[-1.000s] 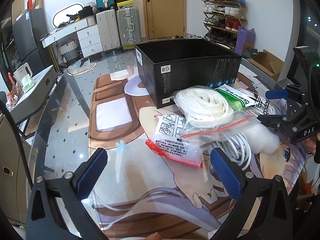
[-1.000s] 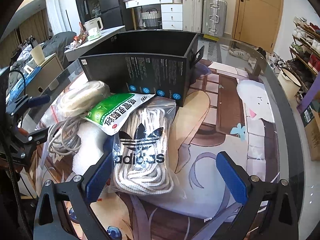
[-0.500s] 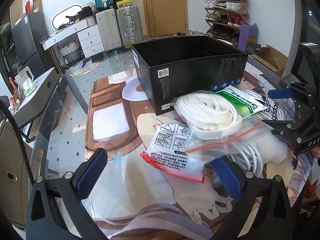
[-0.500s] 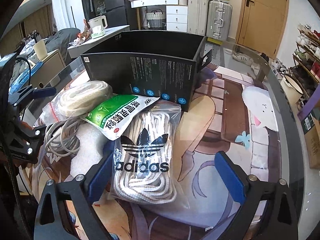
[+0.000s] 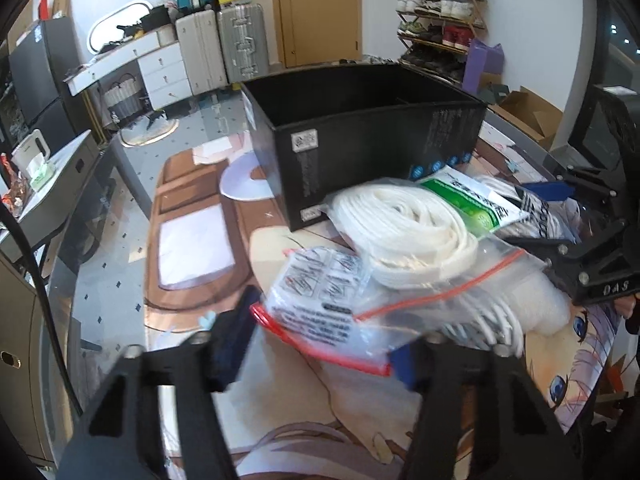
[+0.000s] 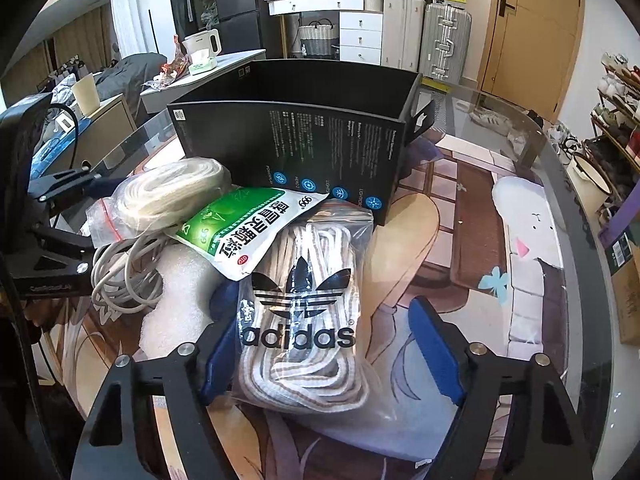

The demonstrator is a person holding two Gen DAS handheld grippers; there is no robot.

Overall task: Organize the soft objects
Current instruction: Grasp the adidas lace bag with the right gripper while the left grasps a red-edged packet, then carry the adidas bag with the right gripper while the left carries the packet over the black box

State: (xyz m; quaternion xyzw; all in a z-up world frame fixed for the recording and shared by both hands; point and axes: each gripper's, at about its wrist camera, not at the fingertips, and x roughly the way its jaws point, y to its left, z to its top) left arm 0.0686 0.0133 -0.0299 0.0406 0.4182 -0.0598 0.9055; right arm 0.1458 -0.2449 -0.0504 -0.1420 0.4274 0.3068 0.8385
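Observation:
A pile of soft things lies before an open black box (image 5: 360, 140) (image 6: 304, 136). In the left wrist view my left gripper (image 5: 320, 340) has its jaws narrowed around the red-edged printed plastic bag (image 5: 320, 308); contact is blurred. Behind it is a zip bag of white flat cord (image 5: 404, 220), a green-white packet (image 5: 468, 200) and a white cable coil (image 5: 492, 316). In the right wrist view my right gripper (image 6: 332, 348) is open, its jaws either side of the adidas bag of rope (image 6: 304, 308). The green packet (image 6: 248, 228) overlaps that bag.
White foam (image 6: 176, 304) lies under the cables. The glass table with a cartoon mat (image 6: 520, 240) extends to the right. A shoe rack (image 5: 440, 20), suitcases (image 5: 240, 44) and a white dresser (image 5: 160, 68) stand beyond the table edge.
My left gripper moved forward and its jaws narrowed around the red-edged bag. My right gripper moved forward over the adidas bag and its jaws narrowed somewhat.

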